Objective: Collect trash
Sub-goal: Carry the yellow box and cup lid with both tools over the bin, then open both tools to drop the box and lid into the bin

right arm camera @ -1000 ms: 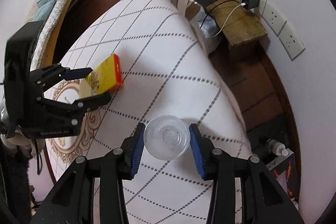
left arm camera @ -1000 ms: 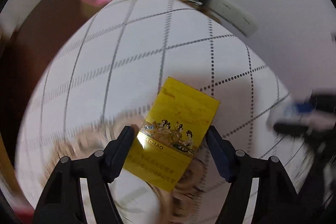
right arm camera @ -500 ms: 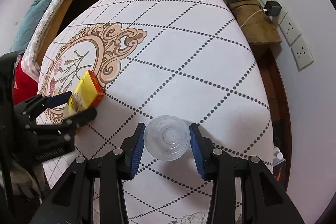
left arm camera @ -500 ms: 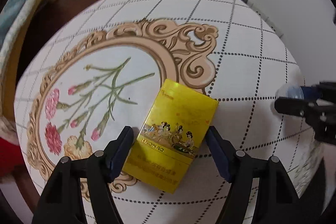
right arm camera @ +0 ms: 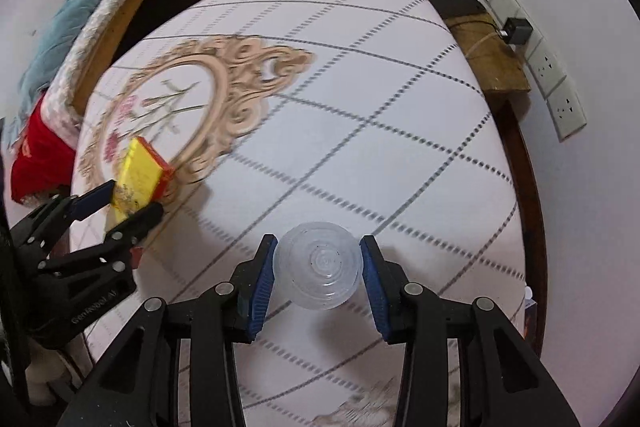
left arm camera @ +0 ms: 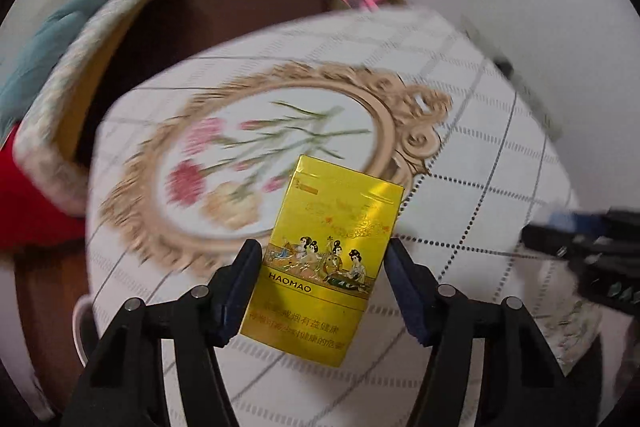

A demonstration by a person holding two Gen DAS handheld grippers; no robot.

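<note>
A yellow cigarette pack [left arm camera: 326, 265] printed with painted figures is held above the patterned tablecloth. A clear plastic cup [right arm camera: 320, 269] is held bottom-forward, well apart from it.

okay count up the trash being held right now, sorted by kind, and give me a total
Yellow cigarette pack, in the left gripper: 1
Clear plastic cup, in the right gripper: 1
Total: 2
</note>
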